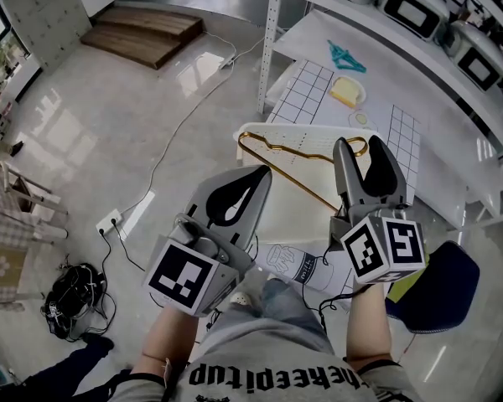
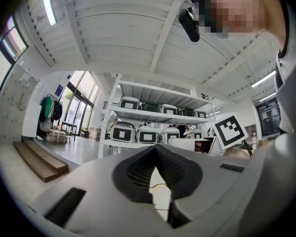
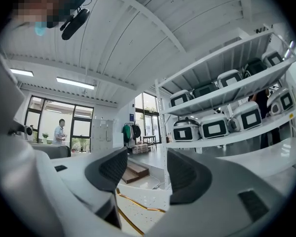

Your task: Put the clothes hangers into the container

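The left tongs [image 1: 260,176] are pinched together, empty. The right tongs [image 1: 362,151] gape wide, empty. A gold wire clothes hanger [image 1: 310,152] lies in the white rectangular container [image 1: 302,128].

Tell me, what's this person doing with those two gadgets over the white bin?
A person holds a hand-held gripper in each hand above a white container beside a shelf. A gold clothes hanger already lies in it. The right hand-held gripper hovers just above the hanger with its jaws apart, gripping nothing. The left hand-held gripper is shut and empty.
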A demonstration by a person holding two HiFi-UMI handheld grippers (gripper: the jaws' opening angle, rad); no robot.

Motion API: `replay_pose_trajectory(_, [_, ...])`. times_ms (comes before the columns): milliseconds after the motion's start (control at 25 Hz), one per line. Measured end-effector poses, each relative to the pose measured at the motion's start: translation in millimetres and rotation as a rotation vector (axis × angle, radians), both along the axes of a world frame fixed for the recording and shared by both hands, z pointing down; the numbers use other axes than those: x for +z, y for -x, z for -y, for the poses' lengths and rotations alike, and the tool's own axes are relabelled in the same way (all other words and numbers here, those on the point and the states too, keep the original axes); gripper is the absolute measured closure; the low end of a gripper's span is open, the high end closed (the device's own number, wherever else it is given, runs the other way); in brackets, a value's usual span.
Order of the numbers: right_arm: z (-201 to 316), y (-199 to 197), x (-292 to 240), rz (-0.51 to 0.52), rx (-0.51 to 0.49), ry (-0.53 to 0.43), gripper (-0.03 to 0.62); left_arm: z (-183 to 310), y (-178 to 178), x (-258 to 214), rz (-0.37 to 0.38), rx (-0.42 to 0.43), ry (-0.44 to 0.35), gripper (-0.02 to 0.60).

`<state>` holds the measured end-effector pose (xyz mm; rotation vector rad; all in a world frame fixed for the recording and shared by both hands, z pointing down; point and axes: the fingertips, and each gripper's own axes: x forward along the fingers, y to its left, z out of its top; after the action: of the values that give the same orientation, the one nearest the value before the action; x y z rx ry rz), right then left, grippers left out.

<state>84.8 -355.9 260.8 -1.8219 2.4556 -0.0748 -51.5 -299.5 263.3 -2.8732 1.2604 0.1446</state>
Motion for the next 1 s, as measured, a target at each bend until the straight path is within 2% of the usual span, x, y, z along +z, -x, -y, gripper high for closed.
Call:
replay_pose_trajectory(40, [-1.7, 1.1, -0.5, -0.001, -0.006, -0.002, 0.337, -0.7, -0.2, -0.6, -0.001, 0.0, -0.003, 0.561])
replay_pose_trajectory(240, [-12.5, 3.4, -4.9, -0.012, -0.028, -0.011, 0.484, -6.1, -3.3, -1.0, 0.001, 0.008, -0.003, 0.561])
replay_pose_trajectory(400, [-23.5, 2.8, -7.5, -0.015, -0.034, -0.016, 0.567, -13.0, -7.3, -1.4, 0.005, 0.021, -0.011, 0.561])
replay_pose_trajectory(520, [-33.3, 1.7, -9.9, -0.008, -0.044, -0.017, 0.597, -20.1, -11.0, -3.4, 0.003, 0.033, -0.016, 0.561])
replay_pose_trajectory(1000, [-86.4, 5.0, -9.7, -0.049, -0.085, -0.019, 0.591, -57.8, -28.6, -6.9, 0.007, 0.102, -0.033, 0.561])
